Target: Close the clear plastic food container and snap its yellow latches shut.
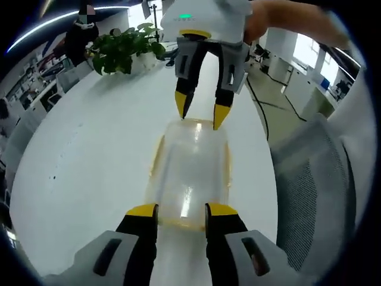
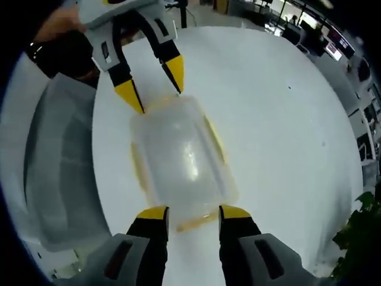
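Two tongs face each other across one container (image 1: 189, 173), which sits lid-on at frame centre on the white worktop (image 1: 89, 155). In the left gripper view, the left tongs (image 1: 181, 210) rise from the bottom edge, spread apart, tips at the near end of the container, grasping nothing. The right tongs (image 1: 201, 113) reach down from top centre, likewise parted, tips at the far end. The right gripper view gives the reverse: right tongs (image 2: 193, 211) at bottom, left tongs (image 2: 152, 83) at top.

Yellow latches (image 2: 215, 142) run along the rims; whether they are engaged cannot be told.

Recommendation: steady one end, press each latch squarely against the wall, avoid sliding the container on the smooth worktop.

Surroundings: potted plant (image 1: 122, 50) upper left, mesh chair (image 1: 315, 196) at right, office desks beyond.
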Available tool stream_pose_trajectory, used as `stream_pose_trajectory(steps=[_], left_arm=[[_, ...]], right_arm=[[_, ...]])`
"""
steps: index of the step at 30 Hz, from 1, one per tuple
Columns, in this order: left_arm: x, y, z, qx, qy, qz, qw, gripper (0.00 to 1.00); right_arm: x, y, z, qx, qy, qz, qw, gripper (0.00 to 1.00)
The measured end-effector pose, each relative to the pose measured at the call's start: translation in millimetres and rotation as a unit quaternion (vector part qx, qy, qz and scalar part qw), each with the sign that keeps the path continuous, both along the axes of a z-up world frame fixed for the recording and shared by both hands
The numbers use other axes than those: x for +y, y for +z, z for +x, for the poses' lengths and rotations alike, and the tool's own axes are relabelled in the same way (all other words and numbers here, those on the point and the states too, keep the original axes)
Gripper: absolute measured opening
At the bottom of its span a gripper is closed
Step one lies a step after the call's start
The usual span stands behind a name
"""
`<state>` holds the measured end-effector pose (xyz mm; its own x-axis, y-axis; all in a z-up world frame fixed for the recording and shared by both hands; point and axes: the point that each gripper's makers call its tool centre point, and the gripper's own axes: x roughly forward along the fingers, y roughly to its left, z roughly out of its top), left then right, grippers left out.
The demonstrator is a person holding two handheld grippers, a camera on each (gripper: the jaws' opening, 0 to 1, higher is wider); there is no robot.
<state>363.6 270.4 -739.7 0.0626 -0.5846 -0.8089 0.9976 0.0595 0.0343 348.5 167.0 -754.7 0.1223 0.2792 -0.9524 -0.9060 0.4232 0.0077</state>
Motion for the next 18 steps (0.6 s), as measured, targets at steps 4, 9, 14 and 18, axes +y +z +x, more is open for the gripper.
stream_pose_trajectory(steps=[4, 9, 14, 18], left_arm=[[-6.0, 1.0, -0.5, 0.003, -0.003, -0.008, 1.0000, 0.30], [-12.0, -0.5, -2.2, 0.004, -0.009, -0.013, 0.9999, 0.30], [-19.0, -1.7, -5.7, 0.006, -0.015, -0.019, 0.9997, 0.30], [-24.9, -1.7, -6.7, 0.007, -0.017, -0.023, 0.9996, 0.30]], right_arm=[[7.8, -0.4, 1.6, -0.003, 0.011, 0.002, 0.9999, 0.31], [18.0, -0.8, 2.9, -0.003, 0.020, 0.009, 0.9998, 0.31], [26.6, -0.8, 5.2, -0.005, 0.029, 0.016, 0.9994, 0.30], [35.6, 0.6, 6.5, -0.004, 0.034, 0.024, 0.9991, 0.30]])
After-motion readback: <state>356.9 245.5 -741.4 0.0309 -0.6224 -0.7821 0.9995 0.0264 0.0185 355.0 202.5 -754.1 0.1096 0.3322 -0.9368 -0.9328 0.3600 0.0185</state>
